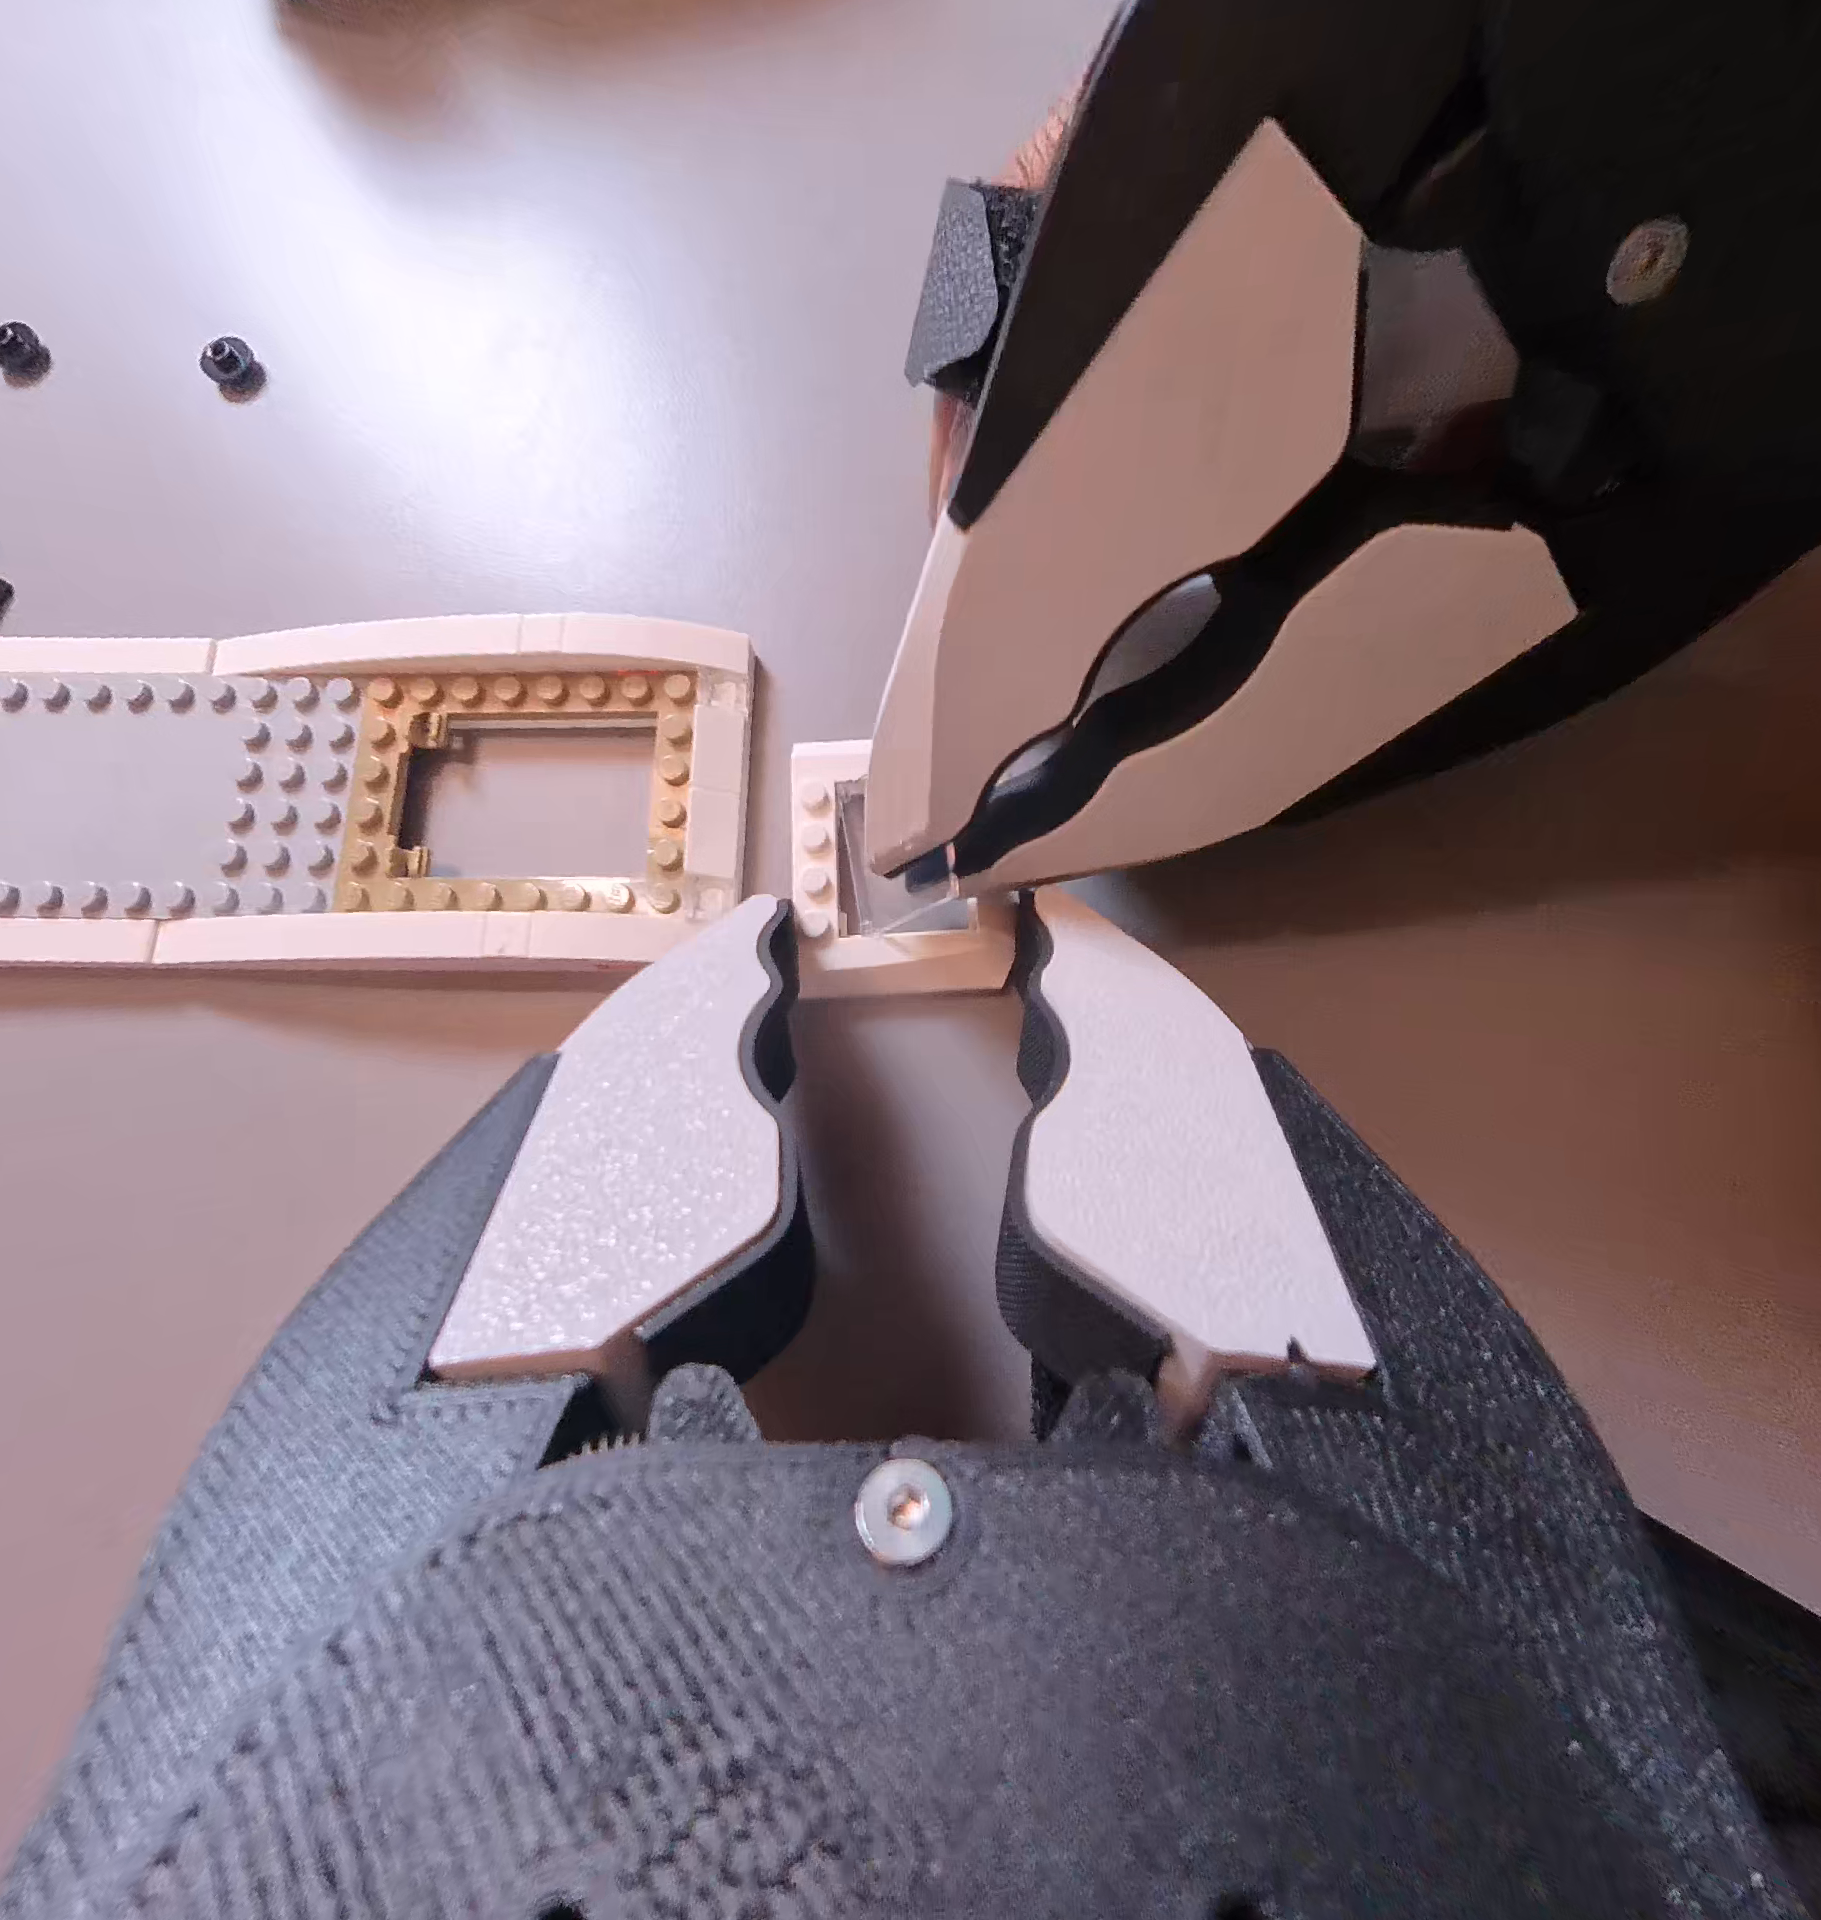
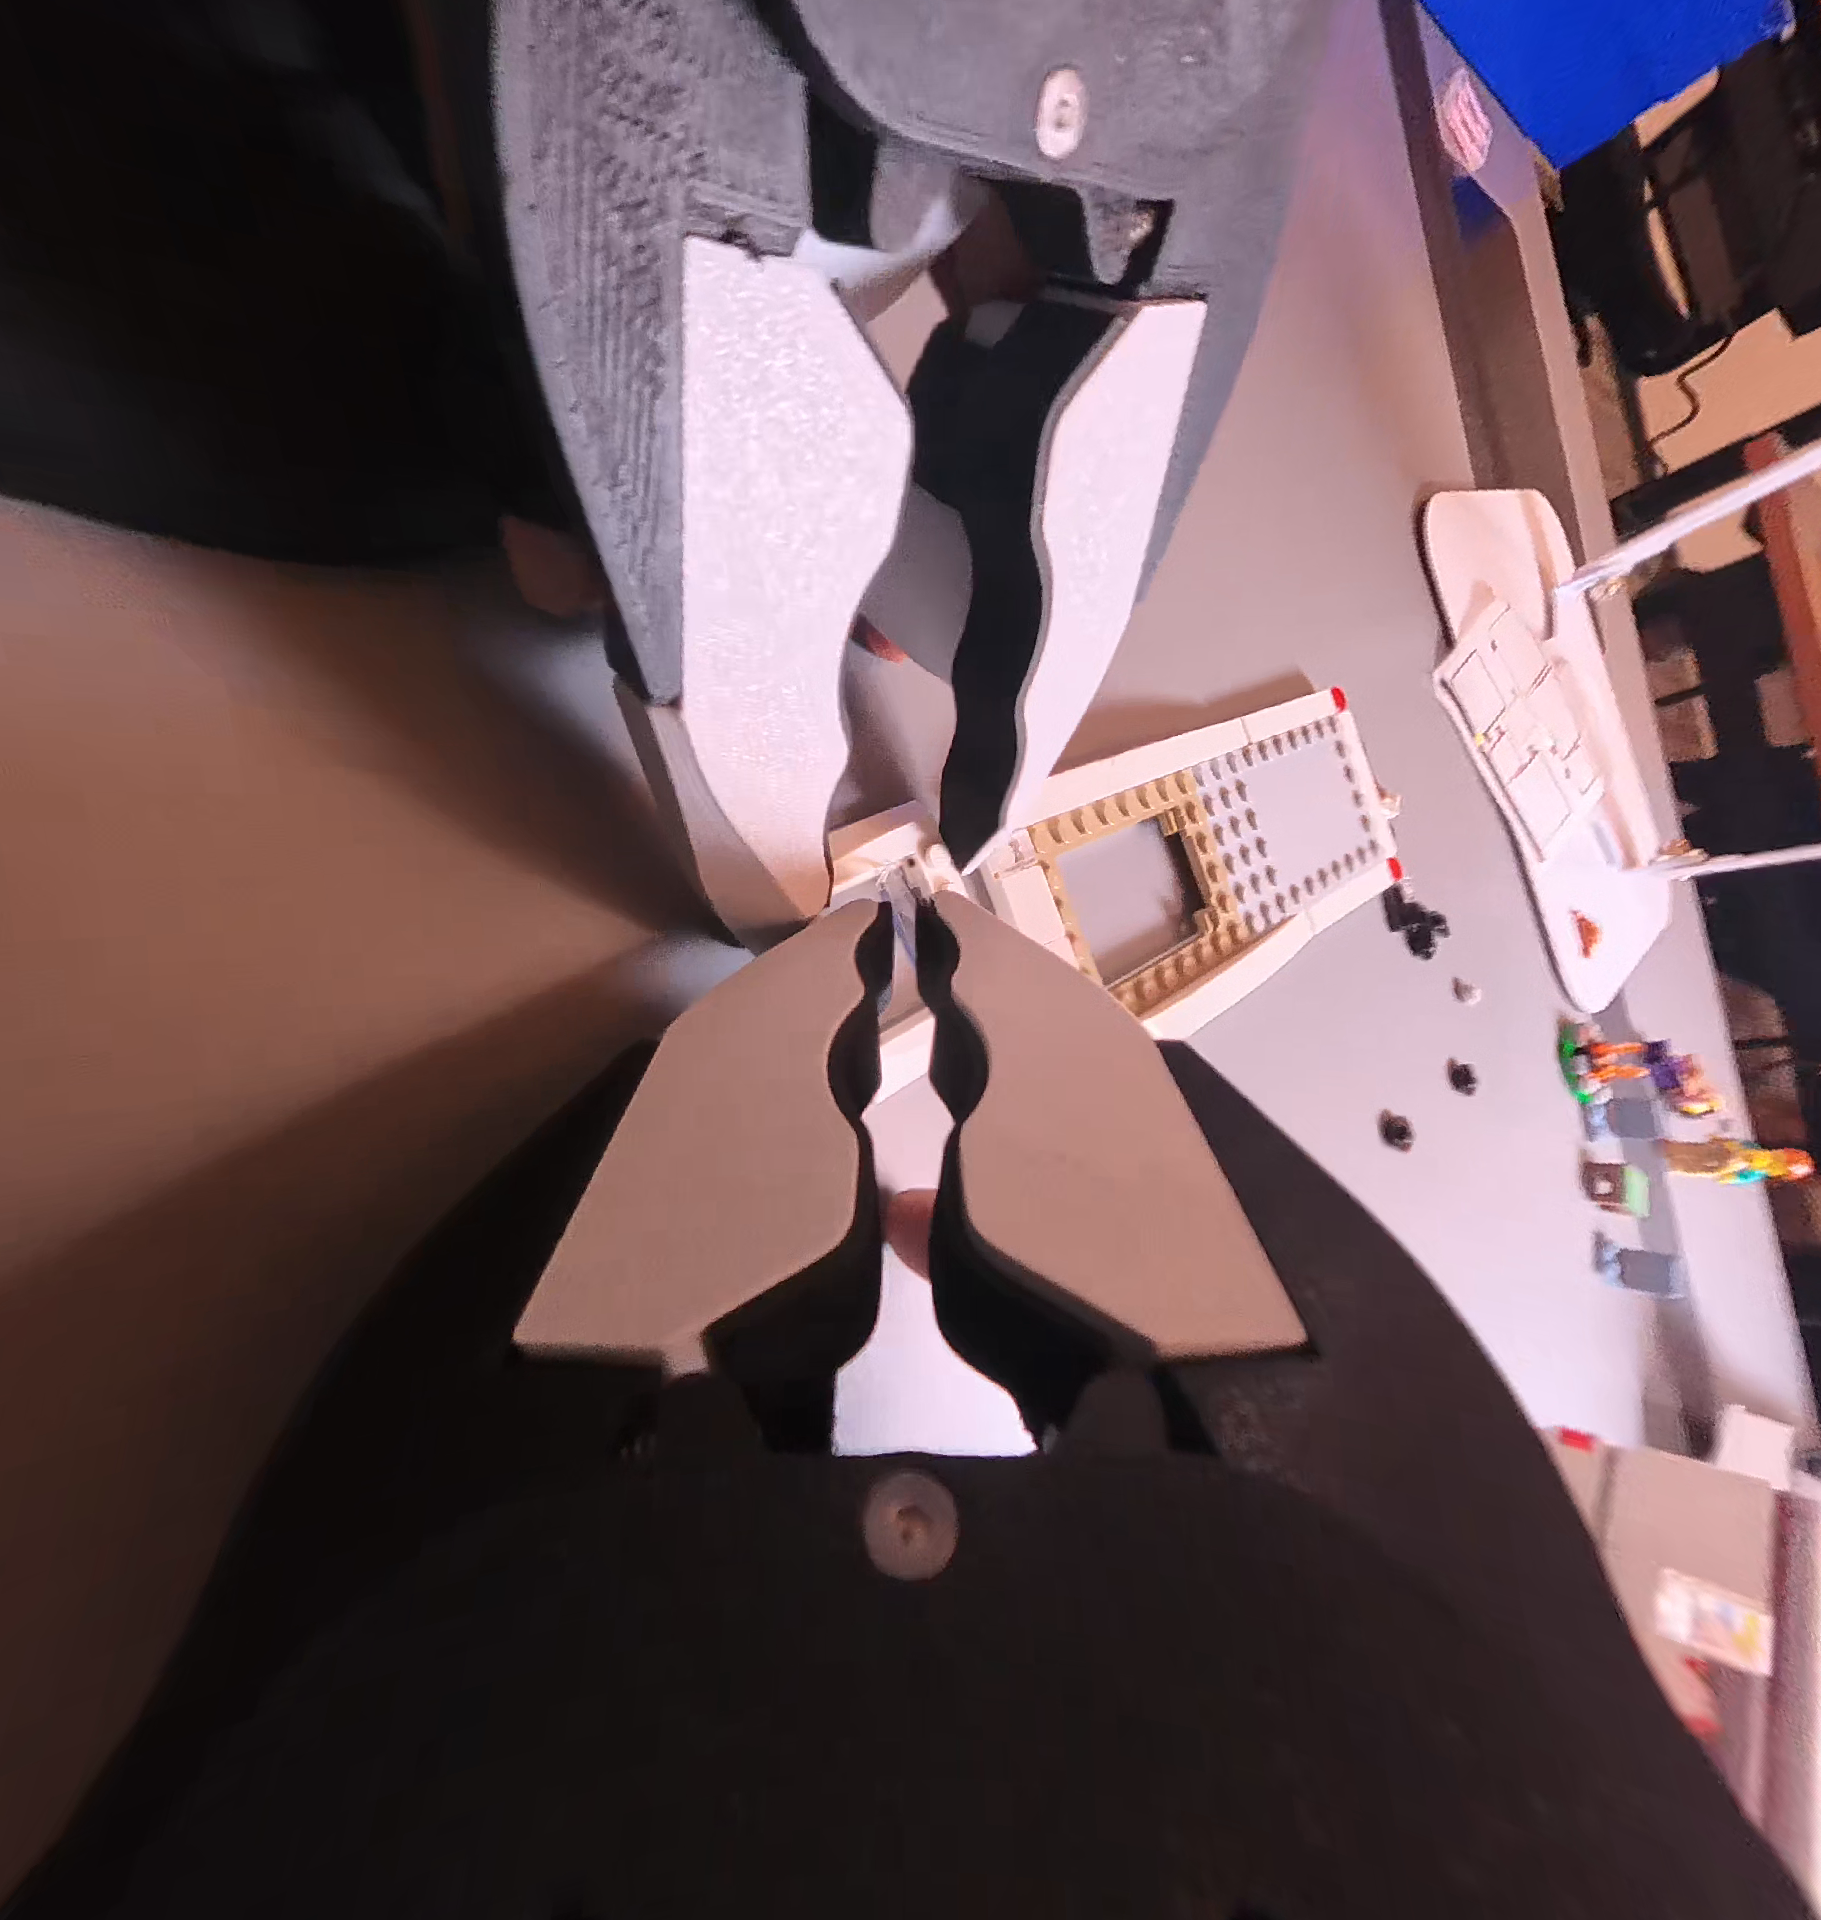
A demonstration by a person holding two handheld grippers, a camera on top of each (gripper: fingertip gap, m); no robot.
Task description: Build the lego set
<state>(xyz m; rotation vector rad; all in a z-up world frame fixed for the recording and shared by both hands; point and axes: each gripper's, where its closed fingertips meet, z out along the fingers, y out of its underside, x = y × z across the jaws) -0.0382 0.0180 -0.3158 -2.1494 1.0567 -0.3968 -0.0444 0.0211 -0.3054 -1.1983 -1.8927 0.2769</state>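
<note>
My left gripper [image 1: 904, 920] is shut on a small white window-frame brick [image 1: 906, 971] resting on the table, with a pad against each of its sides. My right gripper [image 1: 921, 868] comes in from the upper right, shut on a thin clear pane [image 1: 906, 904] that is tilted into the frame's opening. In the right wrist view, the right gripper [image 2: 908, 920] pinches the pane [image 2: 901, 904] edge-on. The left gripper [image 2: 890, 862] reaches down from above around the white frame [image 2: 870, 831]. A long white, grey and tan studded plate model [image 1: 366, 644] lies just left of the frame.
Small black pieces [image 1: 18, 343] [image 1: 231, 364] lie on the table behind the model. The right wrist view shows the model [image 2: 1280, 800], black bits [image 2: 1415, 925], small figures [image 2: 1633, 1081], a white panel piece [image 2: 1529, 727] and the table's far edge with a blue object [image 2: 1592, 62]. My two grippers' fingertips are within a few centimetres of each other.
</note>
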